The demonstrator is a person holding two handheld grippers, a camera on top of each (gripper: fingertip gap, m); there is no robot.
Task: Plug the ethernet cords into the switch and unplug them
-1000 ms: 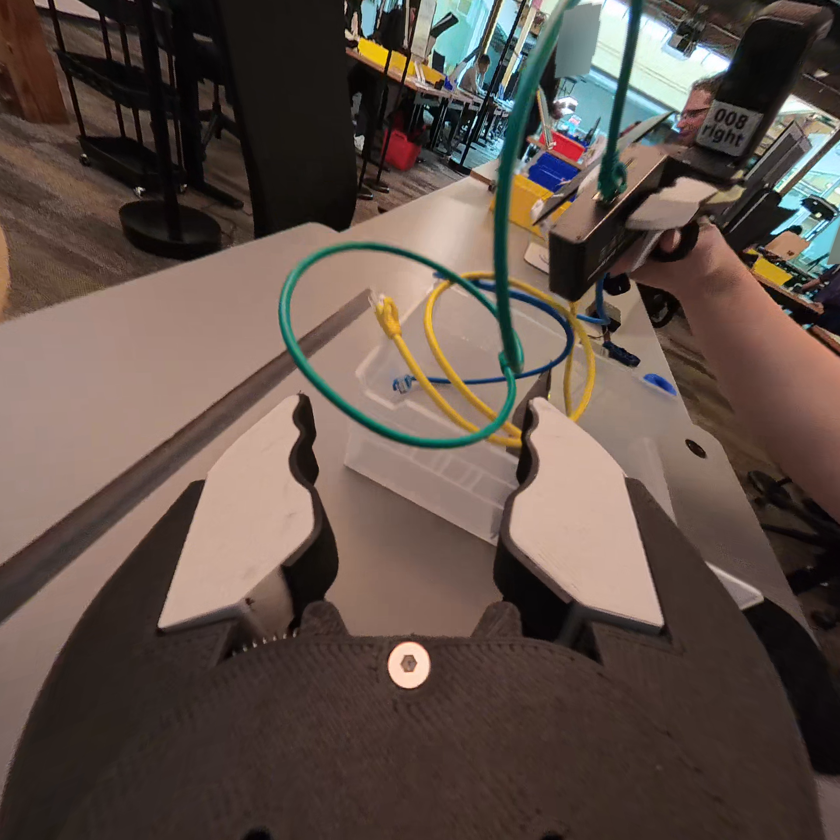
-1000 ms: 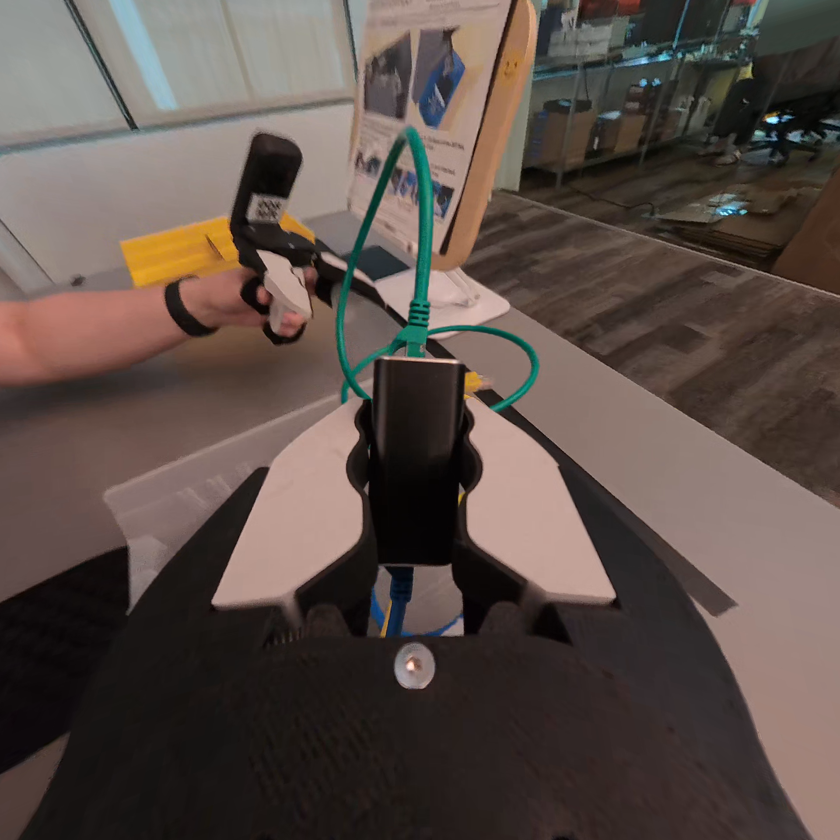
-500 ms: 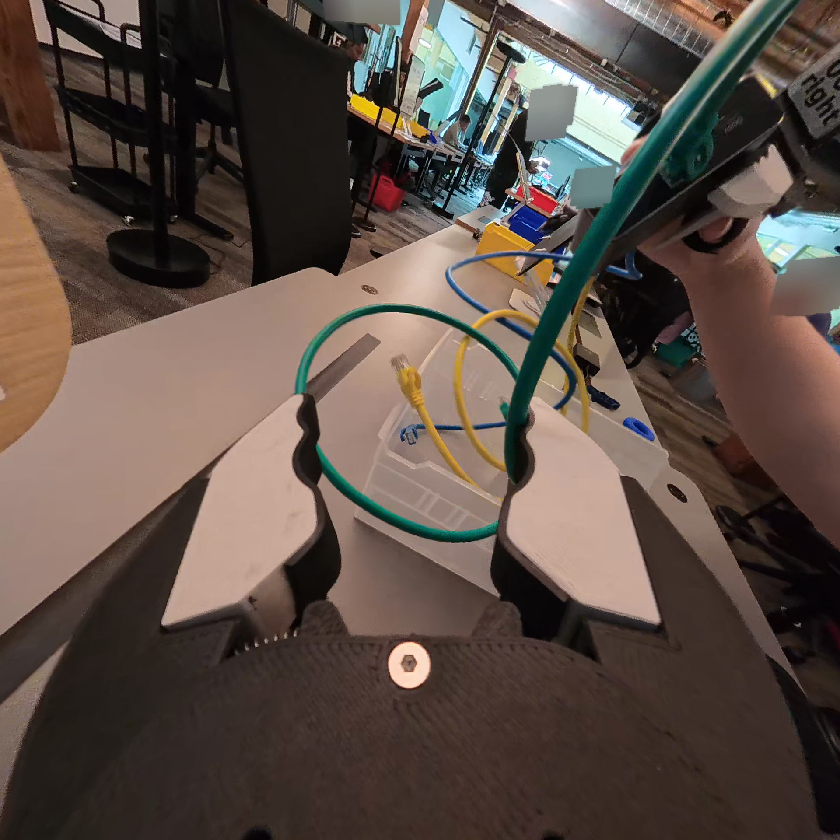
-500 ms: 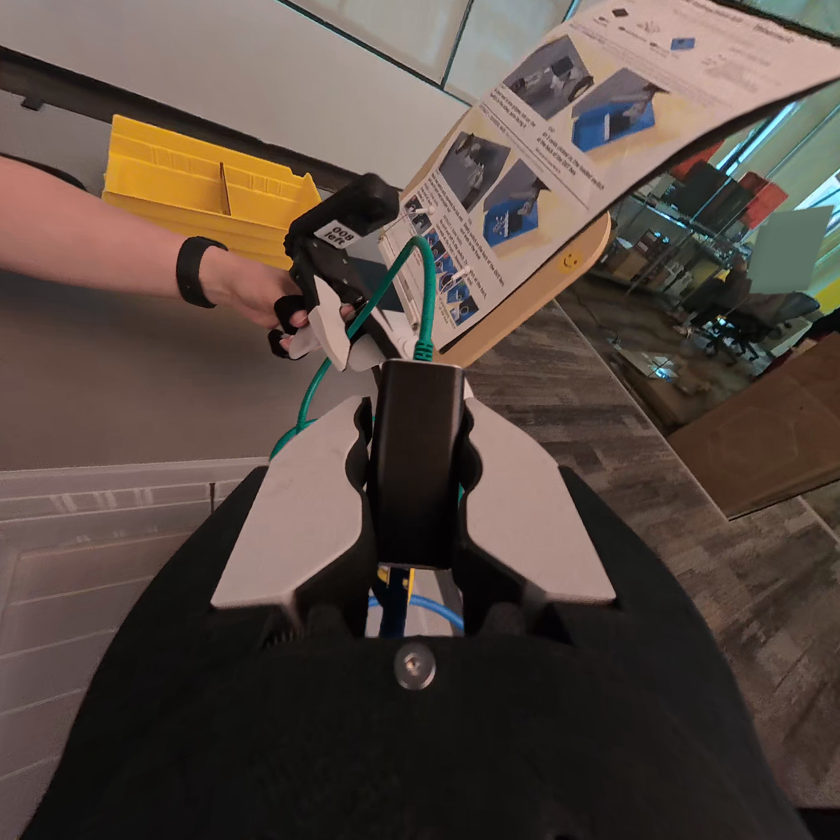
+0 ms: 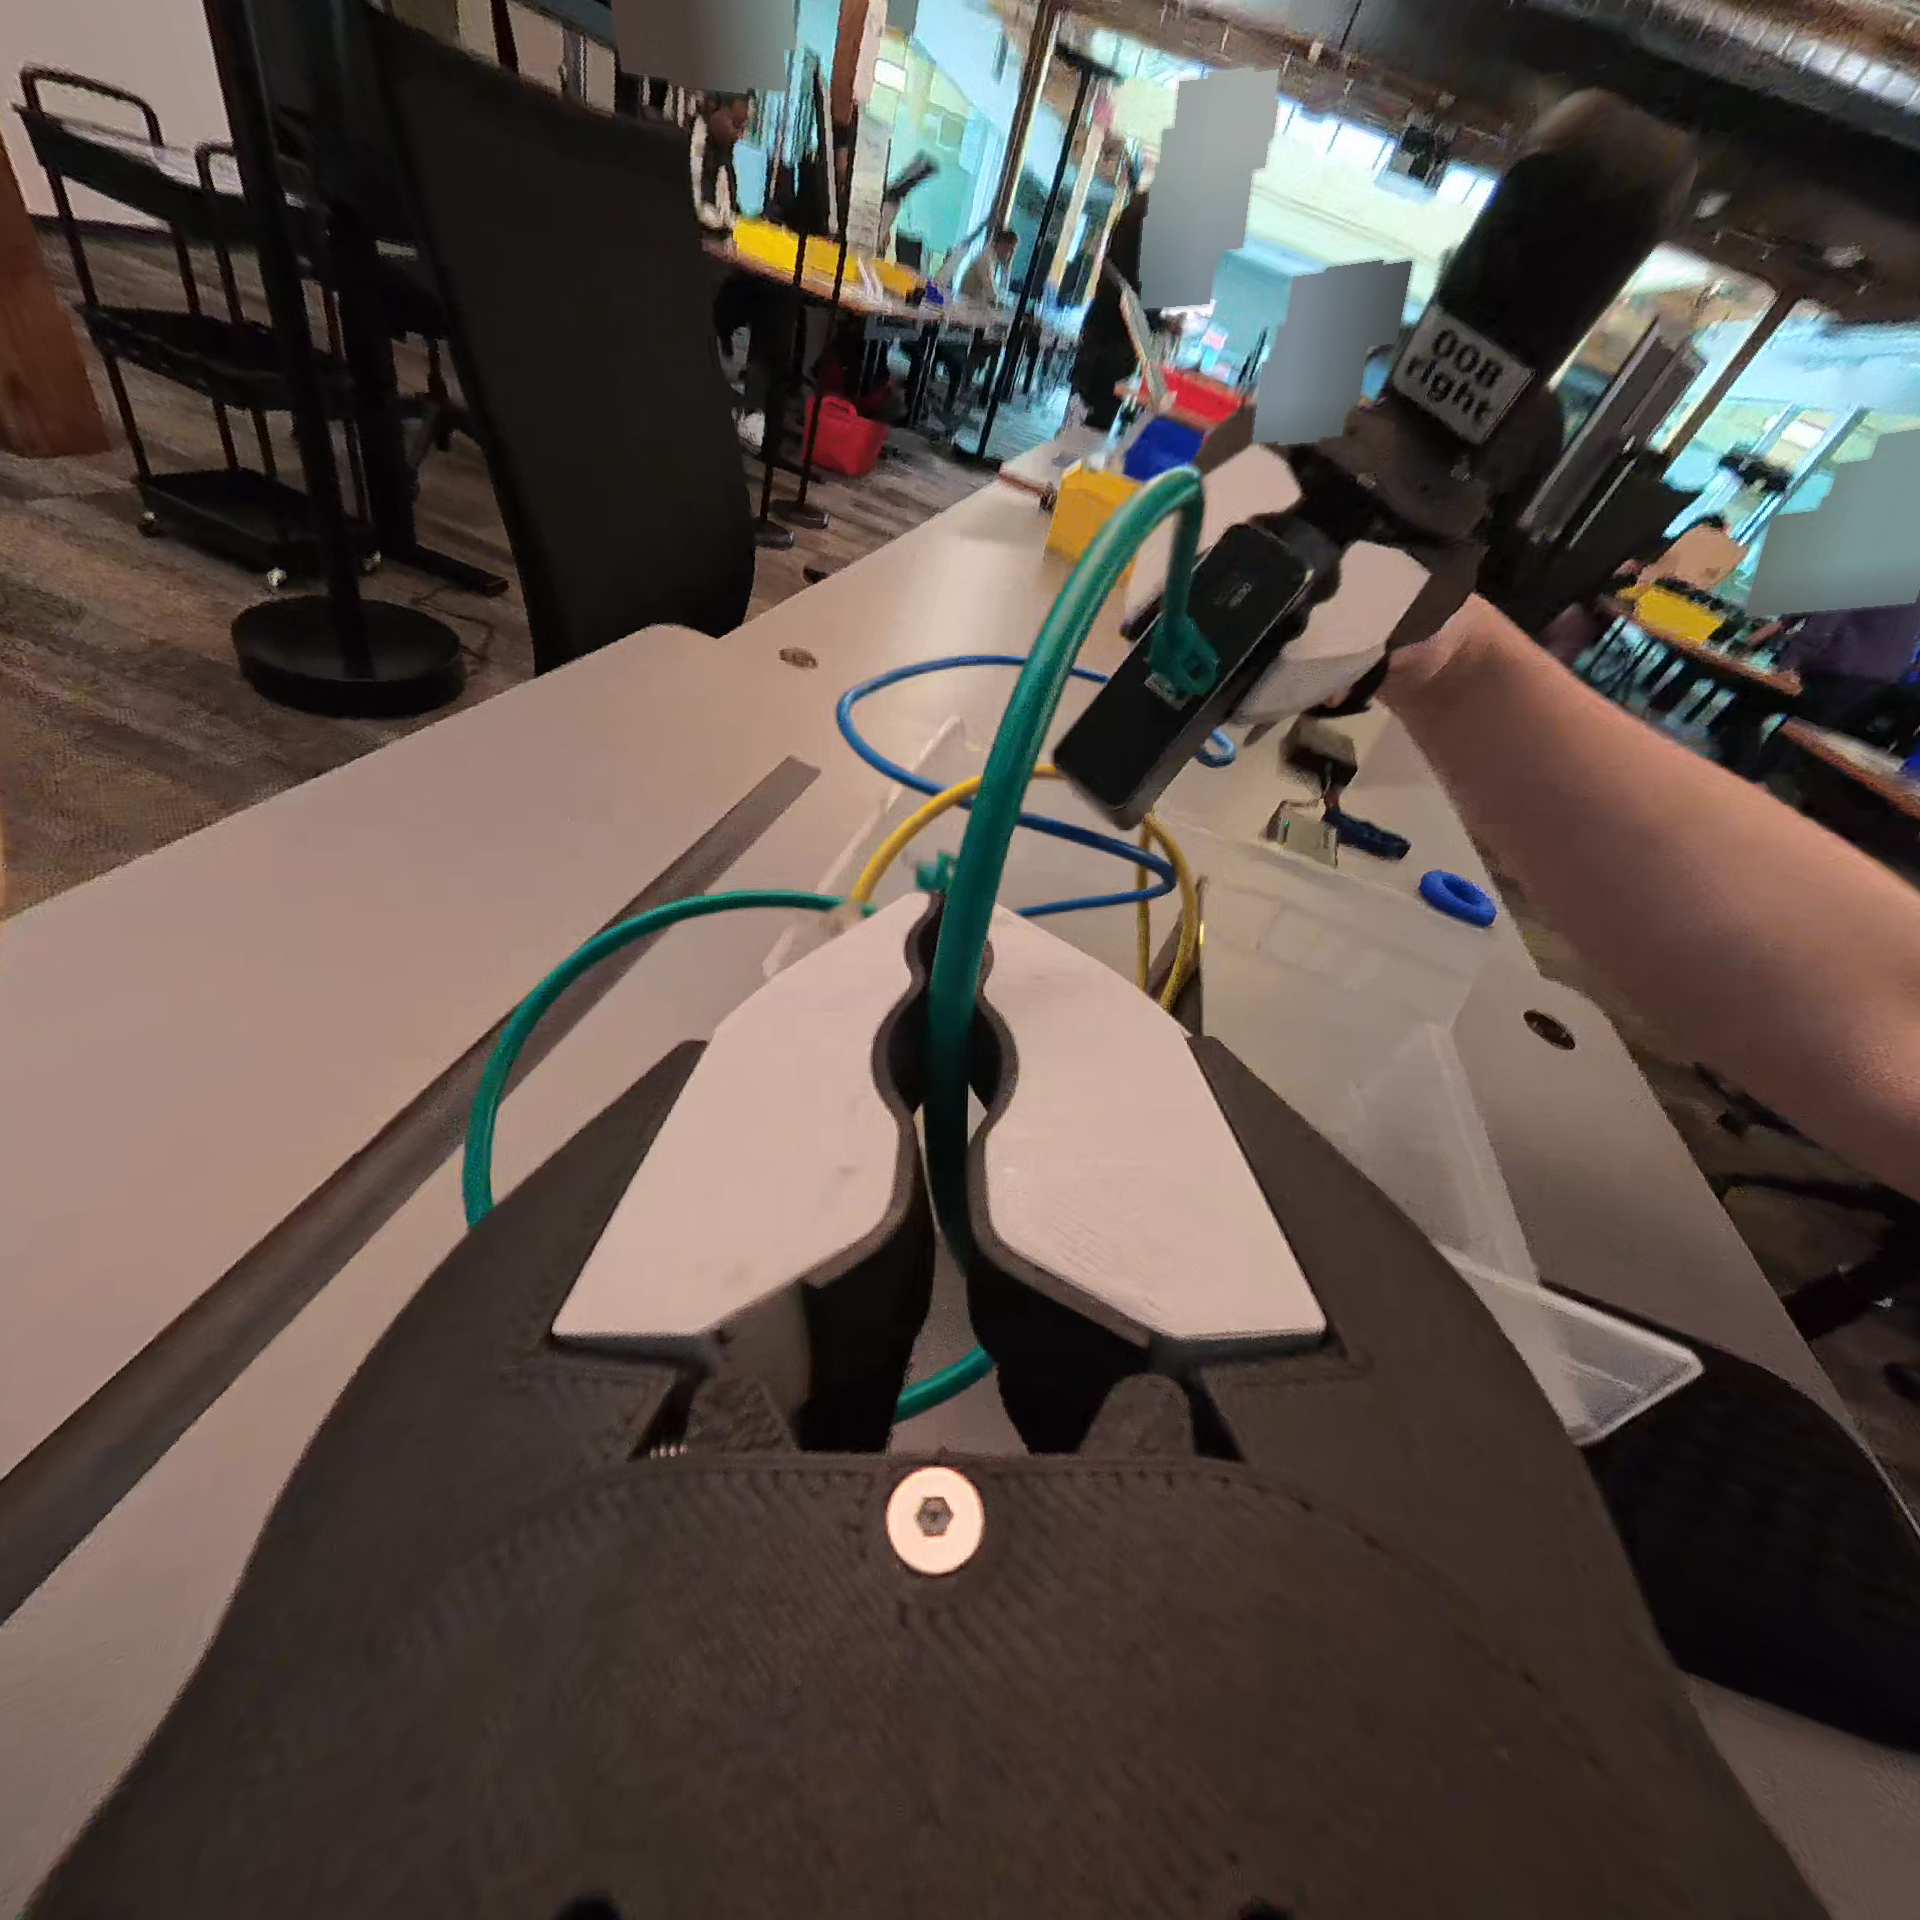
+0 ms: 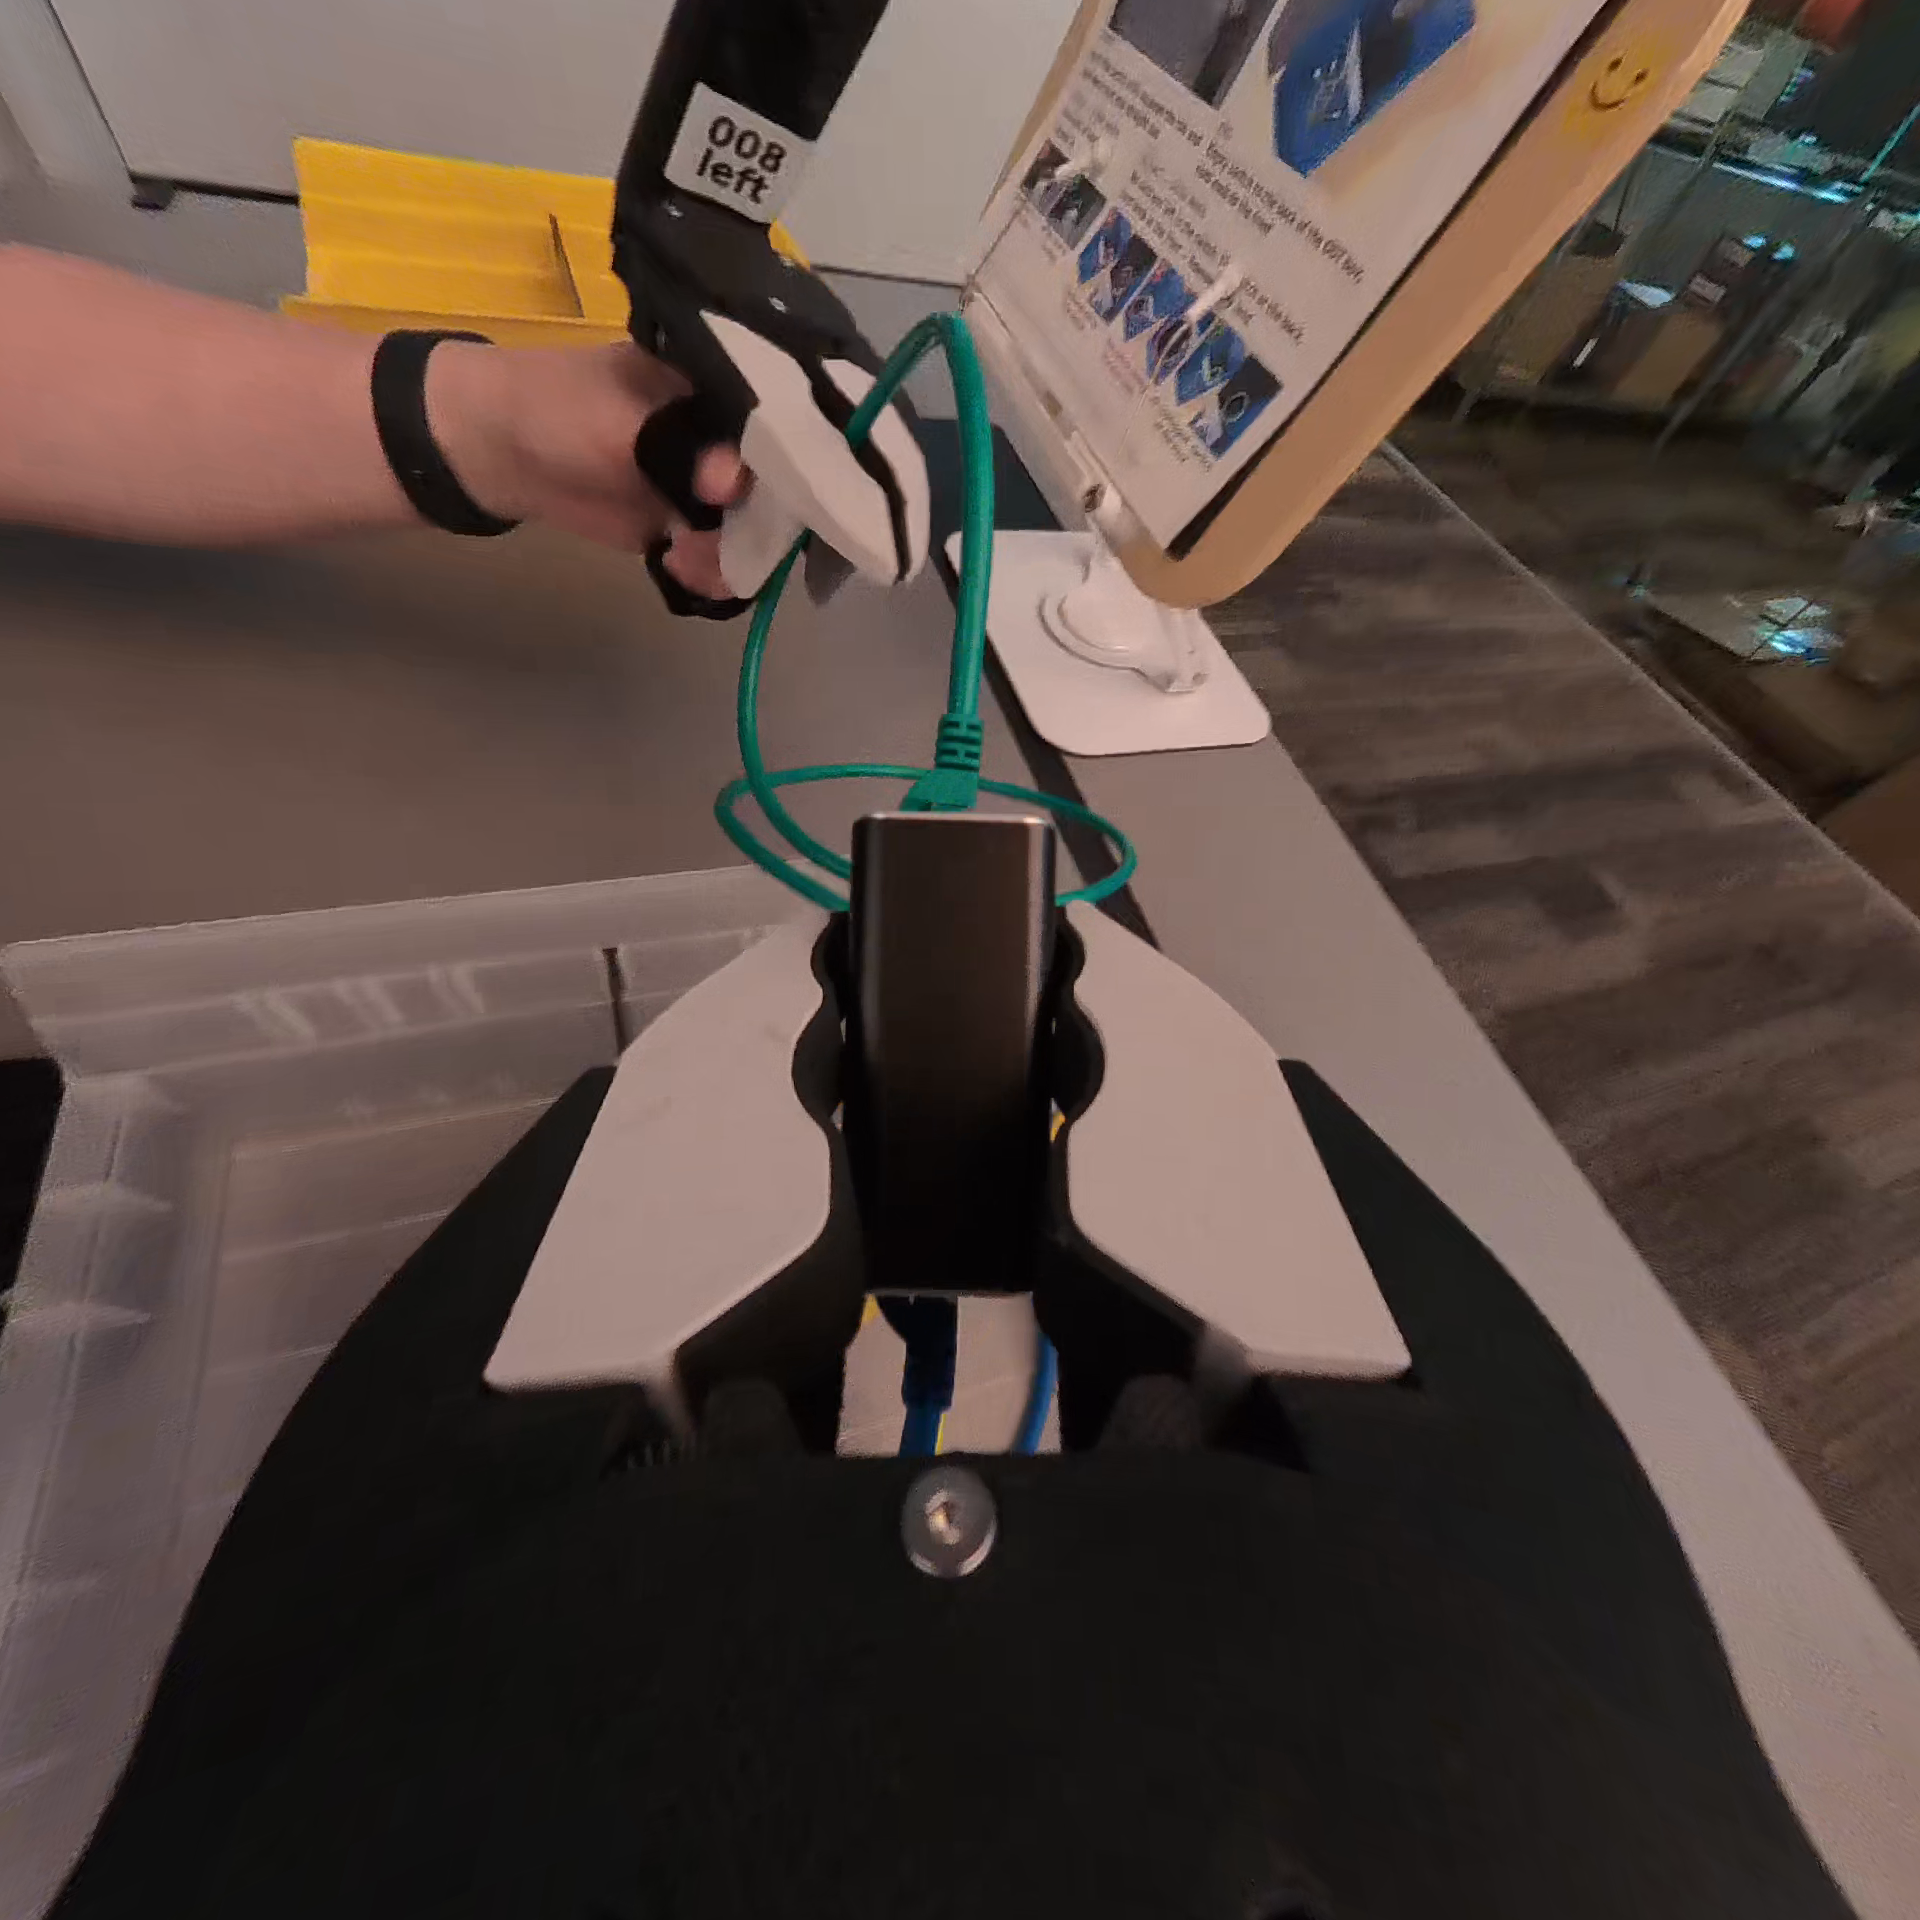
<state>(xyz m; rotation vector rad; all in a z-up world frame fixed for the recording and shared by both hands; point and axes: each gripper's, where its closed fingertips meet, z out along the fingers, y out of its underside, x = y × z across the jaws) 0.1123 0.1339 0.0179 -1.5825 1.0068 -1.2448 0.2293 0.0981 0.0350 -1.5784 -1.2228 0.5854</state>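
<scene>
Clamped between the fingers of the right gripper (image 6: 951,935), the black switch (image 6: 951,1049) is being held in the air above the grey table (image 5: 312,1018), its far end pointing toward the left gripper (image 5: 948,935). That gripper is pinching the green cord (image 5: 997,810) a little way back from the plug, its jaws nearly together around the wire. The green cord is arching up from those fingers and its plug is sitting in a port on the switch, while the slack is looping down over the table. A blue cord (image 5: 935,675) and a yellow cord (image 5: 904,831) are hanging from the switch into a clear plastic bin (image 5: 1434,1101) near the table's right edge. A poster board on a white stand (image 6: 1340,270) is rising at the table's far edge behind the green loop, with a yellow bin (image 6: 447,239) beside it.
</scene>
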